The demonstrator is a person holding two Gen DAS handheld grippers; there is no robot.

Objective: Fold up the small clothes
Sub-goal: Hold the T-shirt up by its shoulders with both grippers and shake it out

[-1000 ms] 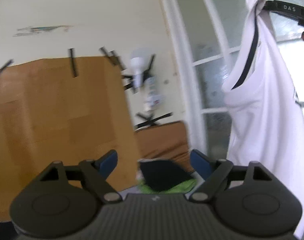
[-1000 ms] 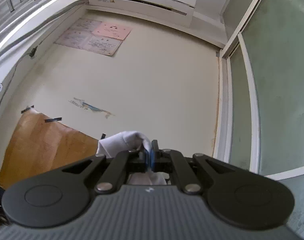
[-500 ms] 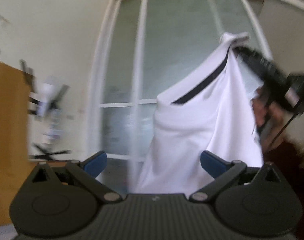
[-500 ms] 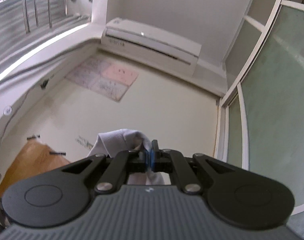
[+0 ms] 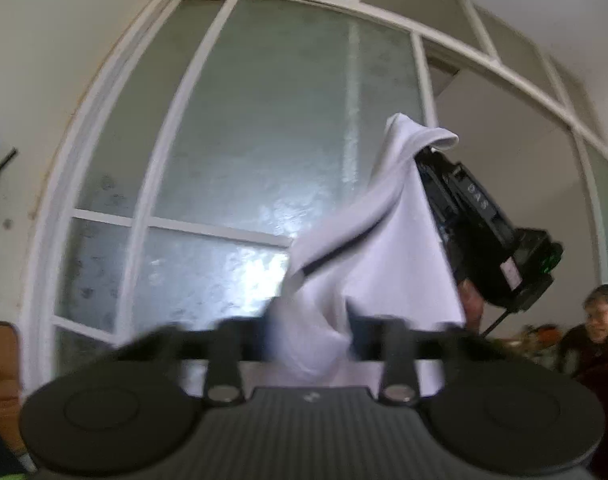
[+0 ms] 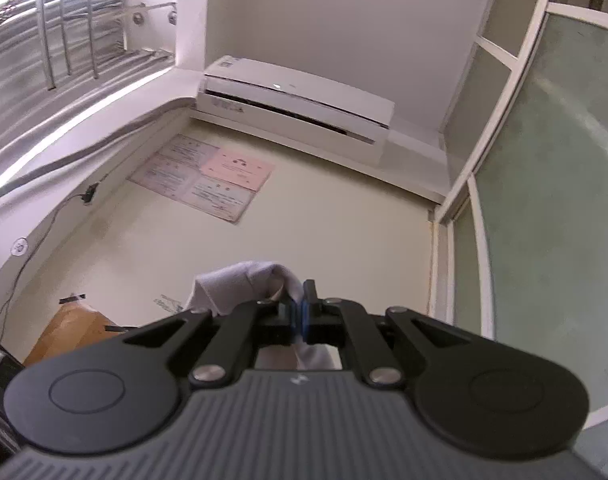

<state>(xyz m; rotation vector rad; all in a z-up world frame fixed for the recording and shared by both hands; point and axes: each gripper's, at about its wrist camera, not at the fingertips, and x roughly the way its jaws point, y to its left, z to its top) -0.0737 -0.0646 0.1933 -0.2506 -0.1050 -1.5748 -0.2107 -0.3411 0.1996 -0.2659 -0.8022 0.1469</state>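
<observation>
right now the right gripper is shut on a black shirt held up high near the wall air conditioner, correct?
Not quite: the garment is white, not black. The right wrist view shows the right gripper with its jaws closed on a fold of the white fabric shirt, raised near the white wall-mounted air conditioner. The left wrist view shows the same white shirt hanging.

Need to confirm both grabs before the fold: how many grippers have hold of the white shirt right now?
2. The right gripper is shut on the white shirt at its raised top. The left gripper has cloth bunched between its fingers lower down, though blur hides whether it is fully clamped.
</observation>
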